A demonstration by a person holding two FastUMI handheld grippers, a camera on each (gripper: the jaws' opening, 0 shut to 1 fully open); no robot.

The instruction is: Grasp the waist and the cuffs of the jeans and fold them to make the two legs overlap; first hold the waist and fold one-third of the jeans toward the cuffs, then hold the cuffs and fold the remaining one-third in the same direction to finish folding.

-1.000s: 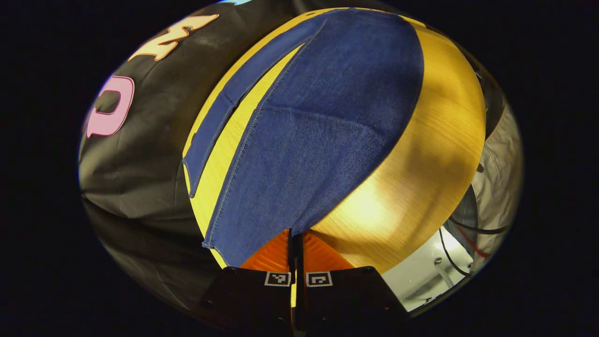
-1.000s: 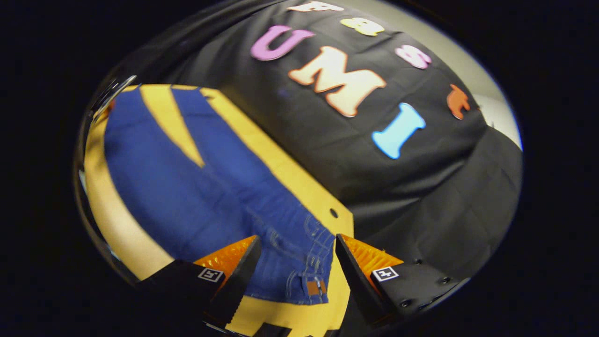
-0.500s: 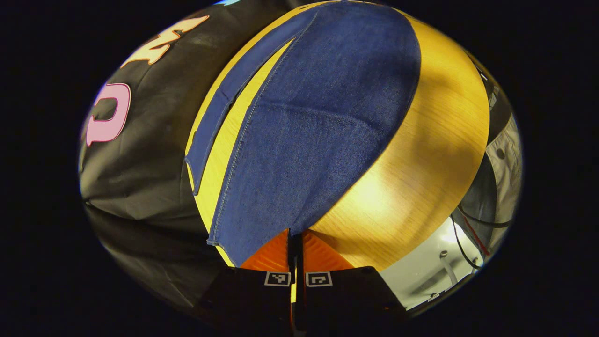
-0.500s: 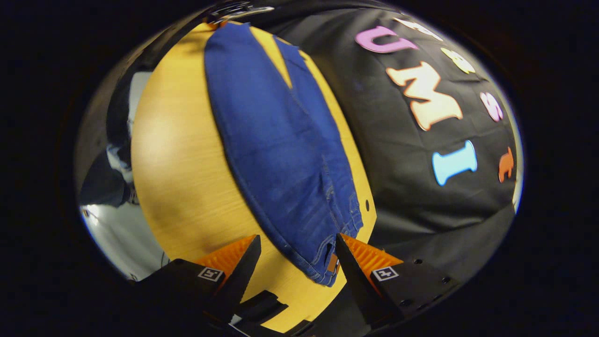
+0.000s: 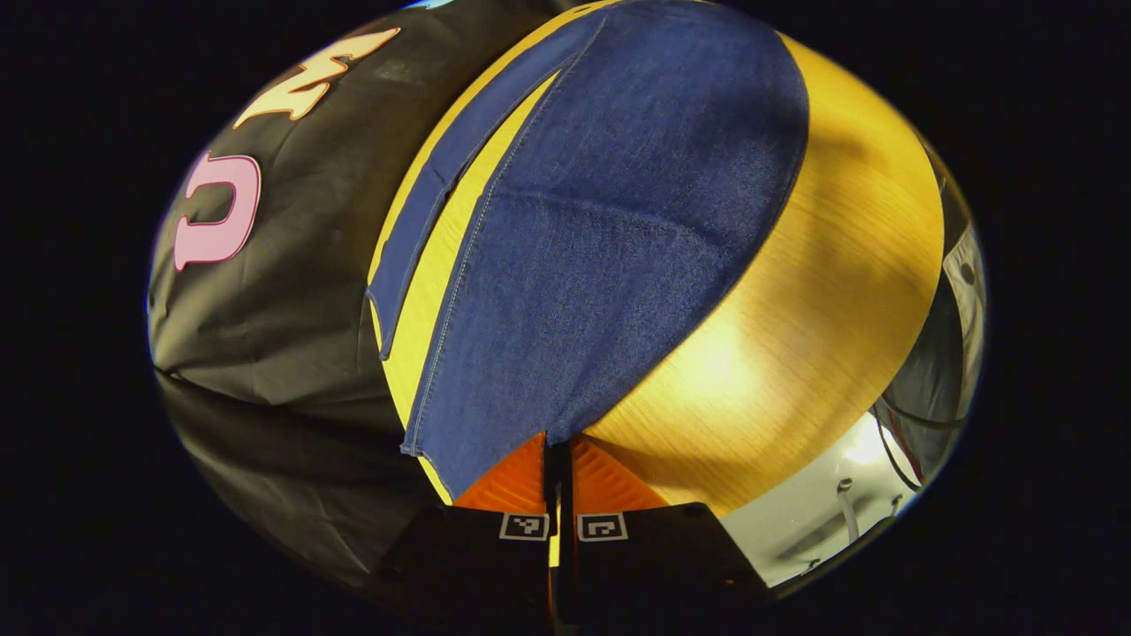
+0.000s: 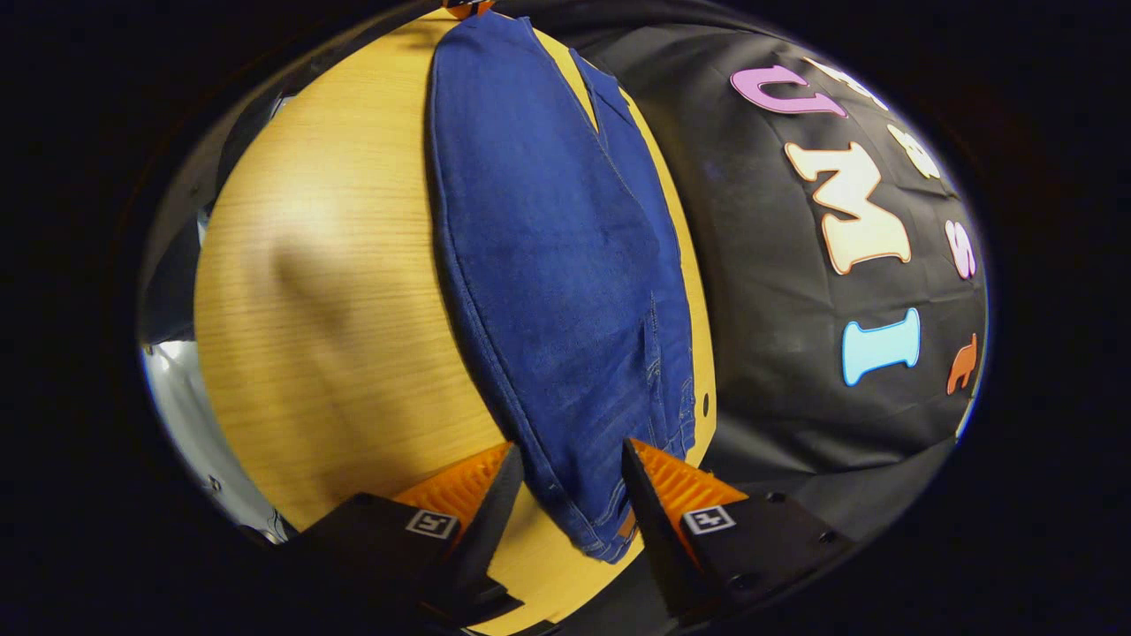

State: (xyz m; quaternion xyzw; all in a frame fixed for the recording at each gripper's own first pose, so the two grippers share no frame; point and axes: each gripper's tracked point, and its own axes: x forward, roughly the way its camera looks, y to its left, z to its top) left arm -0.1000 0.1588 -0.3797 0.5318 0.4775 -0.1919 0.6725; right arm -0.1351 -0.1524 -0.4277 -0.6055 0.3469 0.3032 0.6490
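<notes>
No legible words, brands or numbers appear on the jeans or the table; each tool carries small square coded markers (black-and-white patterns, not readable text), and a tiny waist patch stays too small to read.

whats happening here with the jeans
A person is folding jeans laid flat on a wooden table, using tongs in each hand. The left tongs are shut on a cuff corner. The right tongs are open, with the waist end between the fingers, not yet gripped. The two legs lie apart.
</notes>
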